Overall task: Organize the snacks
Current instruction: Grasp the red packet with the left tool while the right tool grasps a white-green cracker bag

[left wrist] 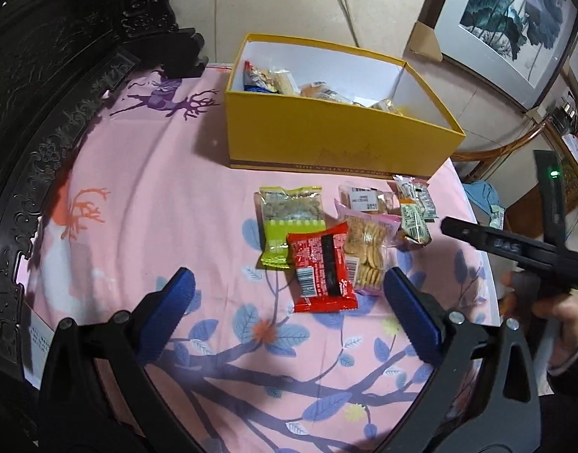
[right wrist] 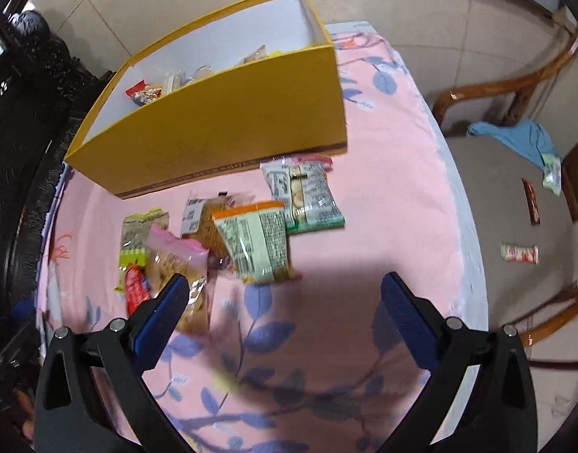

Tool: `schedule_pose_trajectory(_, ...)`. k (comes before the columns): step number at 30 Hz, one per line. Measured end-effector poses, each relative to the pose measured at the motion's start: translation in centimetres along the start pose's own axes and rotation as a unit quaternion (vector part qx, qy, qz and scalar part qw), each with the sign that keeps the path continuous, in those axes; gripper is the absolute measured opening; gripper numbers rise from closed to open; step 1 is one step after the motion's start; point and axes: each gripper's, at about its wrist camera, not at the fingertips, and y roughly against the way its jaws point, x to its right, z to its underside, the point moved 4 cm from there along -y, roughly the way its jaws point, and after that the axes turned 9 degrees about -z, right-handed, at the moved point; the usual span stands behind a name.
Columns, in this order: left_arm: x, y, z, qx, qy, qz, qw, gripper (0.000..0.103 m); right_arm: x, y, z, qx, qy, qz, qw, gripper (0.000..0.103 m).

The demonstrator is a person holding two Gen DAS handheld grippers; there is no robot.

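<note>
Your left hand-held gripper (left wrist: pixel 289 302) and right hand-held gripper (right wrist: pixel 285 302) both hang released and empty at the bottom of the frame. Mid-frame, a red foil snack packet (left wrist: pixel 322 268) lies among others on the pink floral desk (left wrist: pixel 137 196); beyond, the yellow cardboard box (left wrist: pixel 326 136) holds more snacks.

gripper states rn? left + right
Left gripper: open, empty, above the red packet.
Right gripper: open, empty, over the pink cloth.

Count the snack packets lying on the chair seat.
3, all in the right wrist view: a green-white packet by the blue cloth, a dark bar below it, a red-white packet nearest. The cloth may hide more.
</note>
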Motion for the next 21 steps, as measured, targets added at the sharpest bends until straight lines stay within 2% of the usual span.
schedule_pose_trajectory(3, -0.6, 0.3, -0.1, 0.002, 0.009, -0.002, 1.0, 0.101, -0.1, -1.8, -0.7, -0.01, 0.033, 0.01, 0.999, 0.101)
schedule_pose_trajectory(7, -1.2, 0.3, 0.1, -0.003, 0.018, -0.009, 0.9998, 0.101, 0.0, -3.9, -0.6, -0.047, 0.055, 0.003, 0.997, 0.084)
schedule_pose_trajectory(14, -2.0, -0.1, 0.3, -0.012, 0.029, -0.019, 0.9993, 0.101, -0.4, -5.8, -1.2, -0.064, 0.06, -0.014, 0.996, 0.082)
schedule_pose_trajectory(15, -2.0, -0.1, 0.4, -0.014, 0.029, -0.019, 0.9993, 0.101, -0.4, -6.3, -1.2, -0.068, 0.062, -0.016, 0.996, 0.072)
schedule_pose_trajectory(16, -2.0, -0.2, 0.4, -0.015, 0.029, -0.019, 0.9993, 0.101, -0.5, -7.0, -1.1, -0.08, 0.064, -0.031, 0.994, 0.051)
schedule_pose_trajectory(17, -2.0, -0.4, 0.4, -0.017, 0.029, -0.02, 0.9992, 0.101, -0.5, -7.3, -1.1, -0.088, 0.059, -0.047, 0.993, 0.039)
schedule_pose_trajectory(19, -1.8, -0.7, 0.5, -0.021, 0.026, -0.02, 0.9992, 0.101, -0.7, -6.8, -1.2, -0.084, 0.06, -0.037, 0.994, 0.034)
schedule_pose_trajectory(21, -1.4, -1.1, 0.5, -0.021, 0.018, -0.014, 0.9995, 0.101, -1.0, -5.4, -1.1, -0.065, 0.059, -0.044, 0.995, 0.033)
